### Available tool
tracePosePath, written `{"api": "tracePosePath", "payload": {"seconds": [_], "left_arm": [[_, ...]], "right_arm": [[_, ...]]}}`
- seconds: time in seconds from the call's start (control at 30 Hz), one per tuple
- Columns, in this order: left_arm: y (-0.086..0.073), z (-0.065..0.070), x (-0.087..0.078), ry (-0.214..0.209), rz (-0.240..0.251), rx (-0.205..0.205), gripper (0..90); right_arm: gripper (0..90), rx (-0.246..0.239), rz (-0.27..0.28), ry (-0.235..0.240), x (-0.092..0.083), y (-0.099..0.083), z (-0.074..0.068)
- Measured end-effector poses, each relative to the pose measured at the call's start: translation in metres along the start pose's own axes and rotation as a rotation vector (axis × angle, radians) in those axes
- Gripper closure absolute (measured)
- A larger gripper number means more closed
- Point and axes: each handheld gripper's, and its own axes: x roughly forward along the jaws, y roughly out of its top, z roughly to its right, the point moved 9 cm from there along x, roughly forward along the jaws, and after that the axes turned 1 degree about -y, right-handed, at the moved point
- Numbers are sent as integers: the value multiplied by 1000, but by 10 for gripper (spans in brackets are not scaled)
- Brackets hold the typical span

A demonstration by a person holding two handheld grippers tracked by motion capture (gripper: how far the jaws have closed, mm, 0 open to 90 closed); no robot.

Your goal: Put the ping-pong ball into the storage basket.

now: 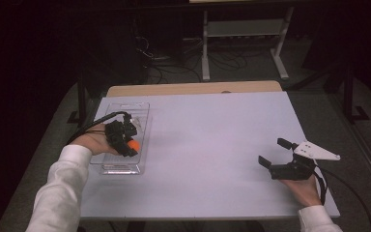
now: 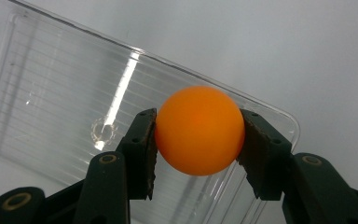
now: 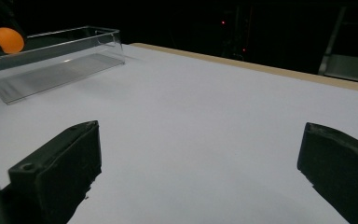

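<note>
Gripping an orange ball (image 2: 199, 129) between both jaws, the left gripper (image 1: 125, 140) hangs over the clear plastic tray (image 1: 142, 112) at the white table's (image 1: 212, 145) left side. Right gripper (image 1: 276, 153): jaws spread wide, holding nothing, near the table's right edge, well apart from the tray.

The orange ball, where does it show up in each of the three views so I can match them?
High view: orange ball at left, in the left gripper over the clear tray.
Left gripper view: ball in the centre, clamped between the two jaws.
Right gripper view: ball at the far upper left, behind the tray's wall.
Shared landmark: the clear tray.
</note>
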Motion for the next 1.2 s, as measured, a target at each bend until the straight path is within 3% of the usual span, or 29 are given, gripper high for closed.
{"api": "tracePosePath", "payload": {"seconds": [0.47,0.83,1.2], "left_arm": [[-11,4,19,-27,-3,-14,507],[-11,4,28,-46,20,-21,507],[-11,2,35,-49,9,-28,506]], "right_arm": [[0,-5,-3,-1,0,-1,0],[0,-4,-6,-1,0,-1,0],[0,-4,-6,-1,0,-1,0]]}}
